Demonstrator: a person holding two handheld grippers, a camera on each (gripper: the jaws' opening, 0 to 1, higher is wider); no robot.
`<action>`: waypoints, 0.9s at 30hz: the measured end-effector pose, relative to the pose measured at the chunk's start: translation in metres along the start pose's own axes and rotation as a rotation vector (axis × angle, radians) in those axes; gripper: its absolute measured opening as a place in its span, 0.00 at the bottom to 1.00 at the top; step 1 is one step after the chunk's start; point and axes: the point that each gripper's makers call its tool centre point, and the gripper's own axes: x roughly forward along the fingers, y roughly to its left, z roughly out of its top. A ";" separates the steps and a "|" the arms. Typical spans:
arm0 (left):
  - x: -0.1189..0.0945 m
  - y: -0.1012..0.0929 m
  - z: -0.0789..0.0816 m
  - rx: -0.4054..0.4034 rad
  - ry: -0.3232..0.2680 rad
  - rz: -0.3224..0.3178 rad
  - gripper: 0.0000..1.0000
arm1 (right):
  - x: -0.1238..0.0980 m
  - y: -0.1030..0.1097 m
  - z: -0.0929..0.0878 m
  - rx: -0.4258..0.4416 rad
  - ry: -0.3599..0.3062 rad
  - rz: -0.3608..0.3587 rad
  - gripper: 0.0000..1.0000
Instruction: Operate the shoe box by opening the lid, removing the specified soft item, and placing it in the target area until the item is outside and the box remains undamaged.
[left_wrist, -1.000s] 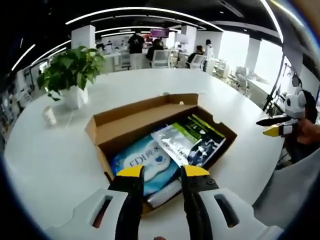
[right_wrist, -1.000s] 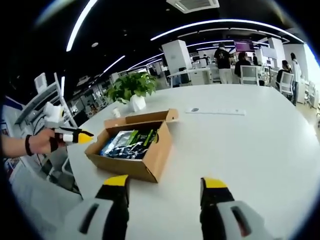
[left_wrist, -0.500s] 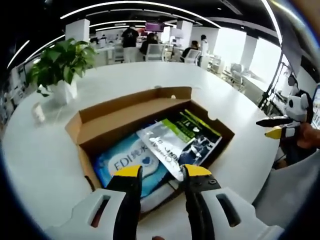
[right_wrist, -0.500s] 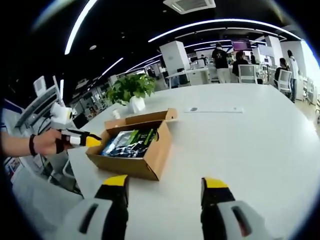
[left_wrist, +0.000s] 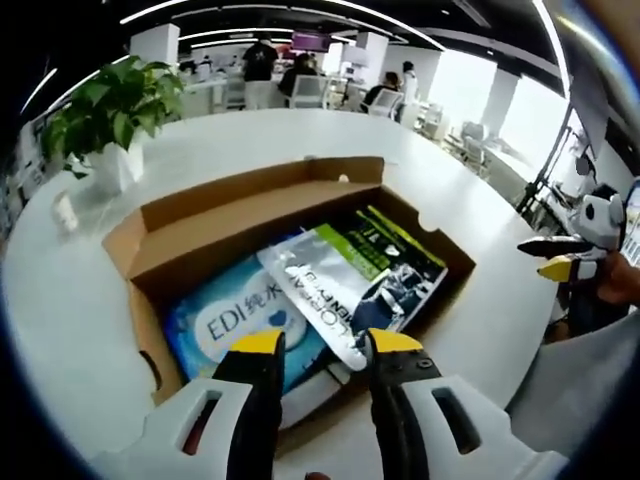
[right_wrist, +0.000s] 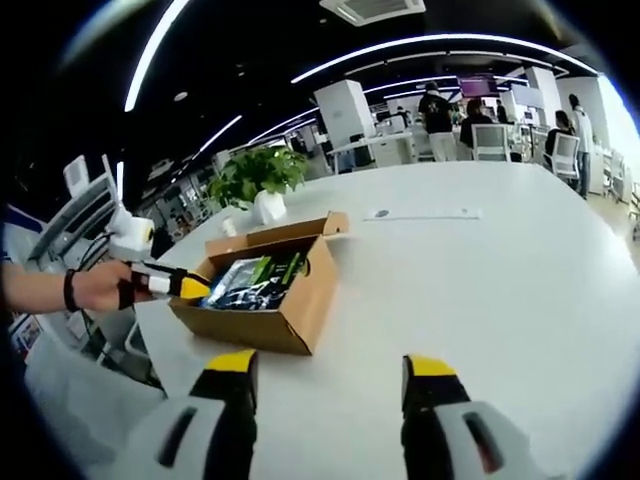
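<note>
One step done: lid open, soft item not yet taken out.

The shoe box (left_wrist: 300, 230) is seen on the white table (right_wrist: 480, 270) with its lid folded back; a blue soft pack (left_wrist: 235, 325) and a silver-green pouch (left_wrist: 340, 290) are lying inside. The left gripper (left_wrist: 322, 343) is poised at the box's near edge, jaws parted, nothing held. The right gripper (right_wrist: 333, 362) is kept well apart from the box, jaws wide, empty. Removal and placement are judged left to do.

Both tools held out with yellow-tipped jaws apart.

The left tool (left_wrist: 320, 342) points forward with a gap between its jaws and nothing between them; the person's hand (right_wrist: 100, 287), a dark band at the wrist, grips it. The right tool (right_wrist: 333, 367) is held level, its jaws parted wider and empty.
</note>
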 end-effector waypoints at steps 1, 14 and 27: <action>0.000 -0.002 0.000 0.001 0.002 -0.003 0.32 | 0.000 0.000 0.001 -0.001 0.000 0.000 0.56; 0.005 -0.010 -0.005 -0.023 0.032 -0.027 0.30 | 0.005 0.001 0.001 -0.011 0.012 0.015 0.57; 0.012 -0.017 -0.008 -0.037 0.046 -0.066 0.17 | 0.007 0.001 -0.002 -0.012 0.026 0.018 0.57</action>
